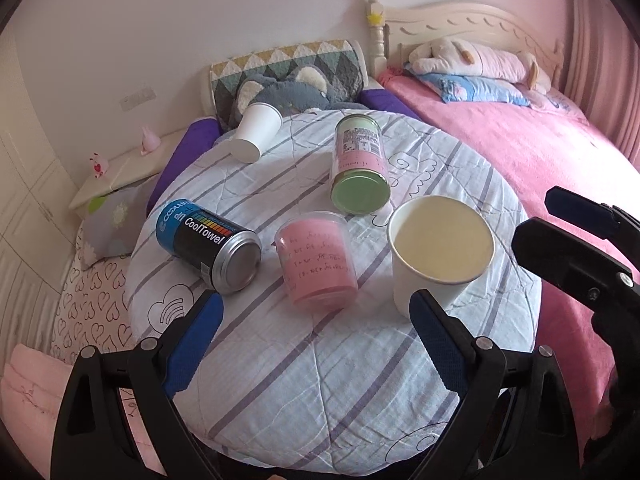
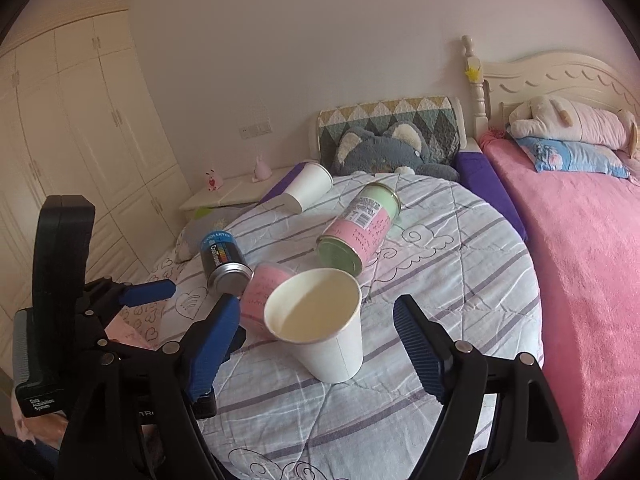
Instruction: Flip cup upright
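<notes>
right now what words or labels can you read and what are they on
"CoolTowel" and "UP": on the black and blue can lying on its side.
"Data Acquisition System": on the left gripper's black housing, seen from the right wrist.
Green and pink can: printed label too small to read.
Pink tub: handwriting, illegible.
Paper cups: none.

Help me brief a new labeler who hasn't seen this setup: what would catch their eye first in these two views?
A white paper cup stands upright, mouth open, nearest the cameras on a round table under a striped quilt. Behind it several containers lie tipped over: a CoolTowel can, a pink tub, a green-and-pink canister and a second paper cup at the far edge. The left claw and right claw are both open and empty.
</notes>
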The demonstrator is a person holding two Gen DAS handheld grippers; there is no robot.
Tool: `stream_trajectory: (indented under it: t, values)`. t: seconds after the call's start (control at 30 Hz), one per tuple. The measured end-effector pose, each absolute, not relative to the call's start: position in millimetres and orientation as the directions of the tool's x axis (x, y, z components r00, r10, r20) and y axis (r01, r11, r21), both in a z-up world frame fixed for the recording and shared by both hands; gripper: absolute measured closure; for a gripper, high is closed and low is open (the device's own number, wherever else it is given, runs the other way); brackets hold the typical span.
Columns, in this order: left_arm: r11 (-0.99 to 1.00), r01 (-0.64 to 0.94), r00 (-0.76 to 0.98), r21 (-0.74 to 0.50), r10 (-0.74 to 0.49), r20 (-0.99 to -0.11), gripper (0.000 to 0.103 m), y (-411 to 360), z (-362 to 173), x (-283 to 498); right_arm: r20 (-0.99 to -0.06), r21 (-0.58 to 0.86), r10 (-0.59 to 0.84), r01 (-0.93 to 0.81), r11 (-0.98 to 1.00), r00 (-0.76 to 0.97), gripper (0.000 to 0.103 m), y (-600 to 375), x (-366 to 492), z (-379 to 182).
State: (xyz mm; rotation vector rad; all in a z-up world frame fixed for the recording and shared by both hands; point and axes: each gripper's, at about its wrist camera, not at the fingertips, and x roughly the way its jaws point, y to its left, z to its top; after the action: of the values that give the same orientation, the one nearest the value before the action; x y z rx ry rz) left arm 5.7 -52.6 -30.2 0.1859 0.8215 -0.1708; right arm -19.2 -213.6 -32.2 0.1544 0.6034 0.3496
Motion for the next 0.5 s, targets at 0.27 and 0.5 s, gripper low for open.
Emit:
stream_trajectory:
  t: [0.27, 0.5]
  values:
    - [0.984, 0.178, 0.698, 0.002, -0.125, -0.705, 0.006, -38, -18, -7, -0.491, 0.190, 0.337, -0.279, 0.941, 0.803, 0.022, -207, -38, -14]
    - [0.986, 0.145, 0.722, -0.078, -0.160, -0.673, 0.003, -29, -13, -18, -0.476, 0.193, 0.331, -0.271, 0.943, 0.815, 0.022, -209, -46, -11]
